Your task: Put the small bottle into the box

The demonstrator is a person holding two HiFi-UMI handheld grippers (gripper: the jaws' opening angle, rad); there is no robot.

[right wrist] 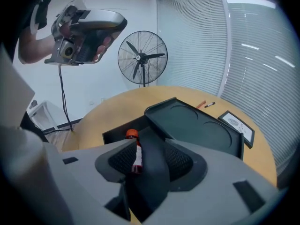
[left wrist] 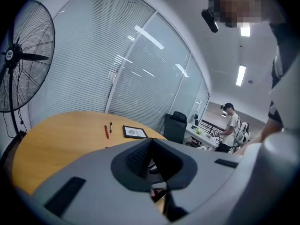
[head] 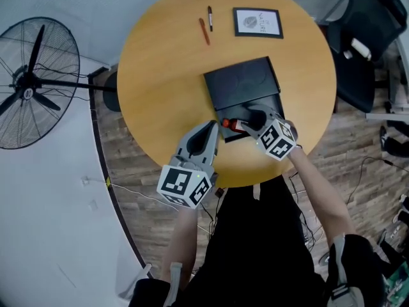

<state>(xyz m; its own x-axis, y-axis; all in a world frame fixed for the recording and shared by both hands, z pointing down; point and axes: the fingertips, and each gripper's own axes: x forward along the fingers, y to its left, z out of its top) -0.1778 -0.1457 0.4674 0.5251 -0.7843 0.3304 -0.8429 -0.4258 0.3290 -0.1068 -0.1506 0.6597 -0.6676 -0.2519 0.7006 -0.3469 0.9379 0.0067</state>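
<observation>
Jaws of the right gripper (right wrist: pixel 151 146) stand wide apart over the open tray of the box (right wrist: pixel 197 125). The small bottle (right wrist: pixel 136 156) lies between them inside the tray, red cap pointing away from the camera. Its body runs just beside the pad on the picture's left, and whether it touches that pad I cannot tell. The opposite pad is well clear of it, so nothing is clamped.

The left gripper (left wrist: pixel 151 142) has its jaws closed tip to tip with nothing between them. Its own view shows only a small red and white sliver through the gap beneath the pads, too small to identify.

From the head view, the right gripper (head: pixel 249 121) covers most of the small bottle (head: pixel 230 124), leaving the red cap and a little of the body. The left gripper (head: pixel 211 125) points at the near edge of the box (head: pixel 243 85), just beside the tray.

The left gripper view hides the box almost wholly behind the gripper's grey body. It alone shows a person (left wrist: pixel 230 125) standing far off. Only the head view takes in the whole round table (head: pixel 160 75), with two pens (head: pixel 206 25) and a framed card (head: pixel 257 22) beyond the box.
</observation>
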